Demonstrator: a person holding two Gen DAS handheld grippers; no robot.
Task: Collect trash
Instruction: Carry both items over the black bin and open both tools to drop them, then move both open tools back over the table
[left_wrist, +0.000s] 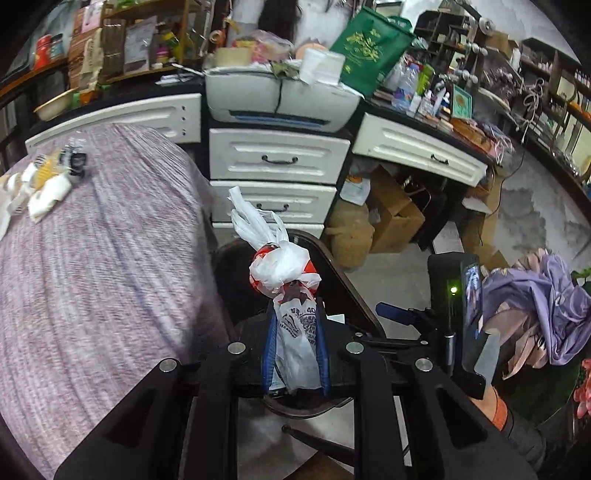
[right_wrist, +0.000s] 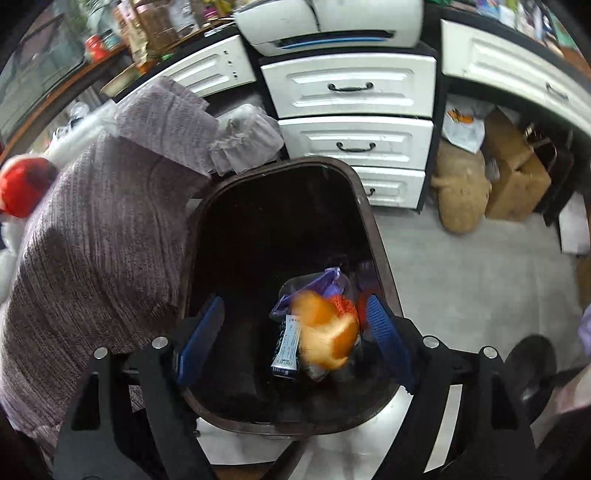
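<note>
Mauve knitted cloth covers the table on our left, the largest item in both views; its folded corner hangs just beside the bin.

White drawers with dark handles stand behind, under a white printer.

Dark brown bin, open-topped, stands on the pale floor between table and drawers. We see wrappers lying at its bottom, among them a purple bag and a blue-and-white packet.

Knotted white plastic bag with red print is clamped between the blue pads of our left tool, held above the bin's edge.

Orange peel, blurred, is inside the bin's opening, between the spread fingers of our right tool, which grips nothing.

Small scraps, white and yellow, lie on the cloth, well apart from the bag.
</note>
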